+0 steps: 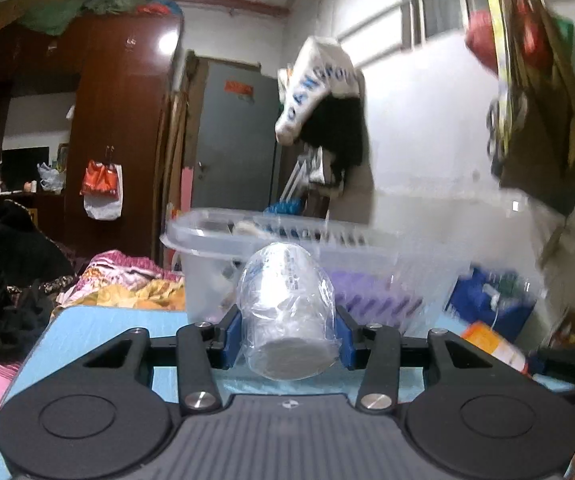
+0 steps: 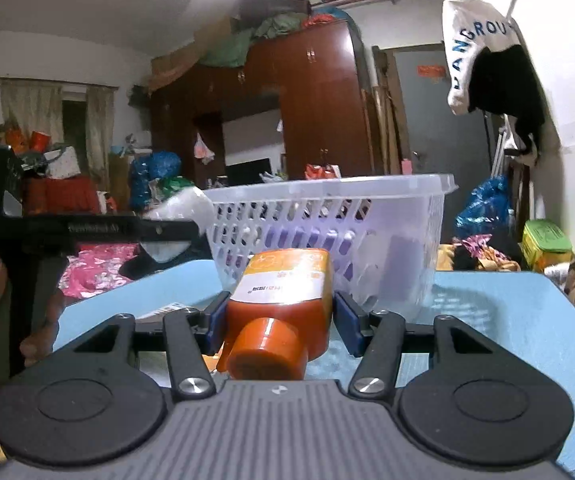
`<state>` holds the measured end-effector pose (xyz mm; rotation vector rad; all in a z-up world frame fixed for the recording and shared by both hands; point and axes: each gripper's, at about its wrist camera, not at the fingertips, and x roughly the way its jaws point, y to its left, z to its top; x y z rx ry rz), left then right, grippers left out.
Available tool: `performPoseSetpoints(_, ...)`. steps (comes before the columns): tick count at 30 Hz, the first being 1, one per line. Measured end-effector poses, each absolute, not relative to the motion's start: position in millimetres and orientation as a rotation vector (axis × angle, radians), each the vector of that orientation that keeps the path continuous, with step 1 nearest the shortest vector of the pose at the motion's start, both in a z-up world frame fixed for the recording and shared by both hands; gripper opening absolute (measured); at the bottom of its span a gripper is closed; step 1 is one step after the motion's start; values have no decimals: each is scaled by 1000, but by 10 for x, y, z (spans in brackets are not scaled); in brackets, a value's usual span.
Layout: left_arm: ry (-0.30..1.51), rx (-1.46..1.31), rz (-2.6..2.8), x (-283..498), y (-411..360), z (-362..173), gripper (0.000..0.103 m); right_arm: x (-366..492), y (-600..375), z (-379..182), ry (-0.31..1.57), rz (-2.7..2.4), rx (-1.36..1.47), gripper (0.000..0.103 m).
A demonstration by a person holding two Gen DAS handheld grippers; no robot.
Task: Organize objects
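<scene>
My left gripper [image 1: 287, 332] is shut on a clear plastic pack of white round pads [image 1: 285, 312], held just above the blue table in front of the clear slotted basket [image 1: 327, 240]. My right gripper [image 2: 281, 320] is shut on an orange bottle [image 2: 283, 300] with an orange cap pointing toward the camera, just before the same basket [image 2: 327, 216]. The left gripper with its white pack [image 2: 183, 208] shows at the left of the right wrist view, near the basket's rim. The orange bottle also shows at the right of the left wrist view [image 1: 495, 344].
The blue table [image 2: 507, 320] carries the basket, which holds purple and white items. A bed with colourful bedding [image 1: 127, 276] lies beyond the table. A brown wardrobe [image 2: 311, 100] and a grey door stand behind. Bags hang on the right wall [image 1: 535, 80].
</scene>
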<state>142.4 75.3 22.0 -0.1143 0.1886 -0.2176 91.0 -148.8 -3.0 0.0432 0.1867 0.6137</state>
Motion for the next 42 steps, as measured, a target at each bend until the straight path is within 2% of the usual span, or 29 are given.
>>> performPoseSetpoints(7, 106, -93, -200, 1258, 795, 702, 50, 860, -1679, 586, 110, 584, 23, 58)
performPoseSetpoints(15, 157, -8, -152, 1784, 470, 1224, 50, 1675, -1380, 1258, 149, 466, -107, 58)
performPoseSetpoints(19, 263, 19, -138, 2200, 319, 1243, 50, 2171, -1255, 1256, 245, 448, -101, 58)
performPoseSetpoints(24, 363, 0, -123, 2501, 375, 1100, 50, 2533, -1103, 992, 379, 367, -149, 58)
performPoseSetpoints(31, 383, -23, -112, 2632, 452, 1007, 52, 2663, -1069, 917, 398, 350, -145, 59)
performPoseSetpoints(33, 353, -23, -120, 2608, 461, 1008, 76, 2636, -1089, 955, 336, 317, -155, 77)
performPoseSetpoints(34, 336, -25, -128, 2578, 462, 1008, 90, 2603, -1100, 979, 309, 308, -152, 95)
performPoseSetpoints(35, 315, -26, -139, 2526, 476, 1011, 91, 2532, -1126, 1010, 273, 303, -145, 103)
performPoseSetpoints(42, 270, -8, -170, 2106, 488, 1007, 91, 2124, -1476, 1087, 236, 377, -3, 103)
